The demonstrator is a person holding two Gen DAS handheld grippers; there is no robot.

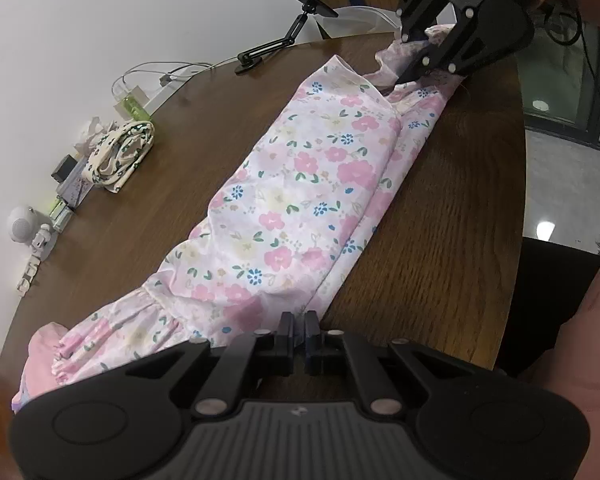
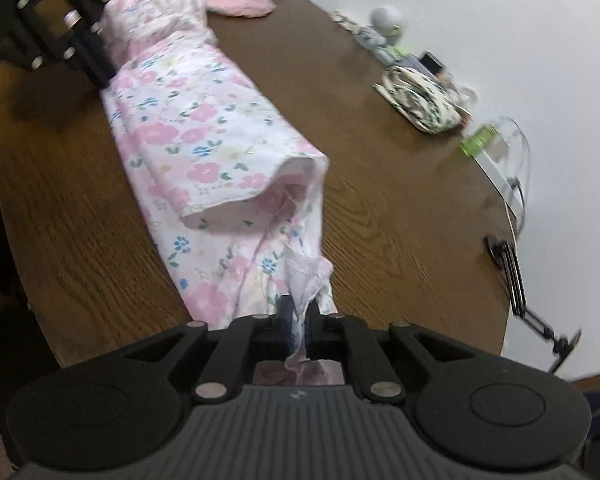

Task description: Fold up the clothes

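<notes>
Wooden table (image 1: 440, 200) carries the floral garment (image 1: 300, 200) folded lengthwise. Left gripper (image 1: 299, 322) pinches its near hem; the left view alone shows a phone stand (image 1: 276, 40). Right gripper (image 2: 298, 312) pinches the opposite end, cloth bunched between its fingers only in the right view.

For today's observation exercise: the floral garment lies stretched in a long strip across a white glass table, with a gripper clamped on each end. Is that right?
Not quite. The table is dark brown wood, not white glass; both wrist views show its grain. The rest holds: the floral garment lies in a long strip, the left gripper is clamped on one end and the right gripper on the other.
</notes>
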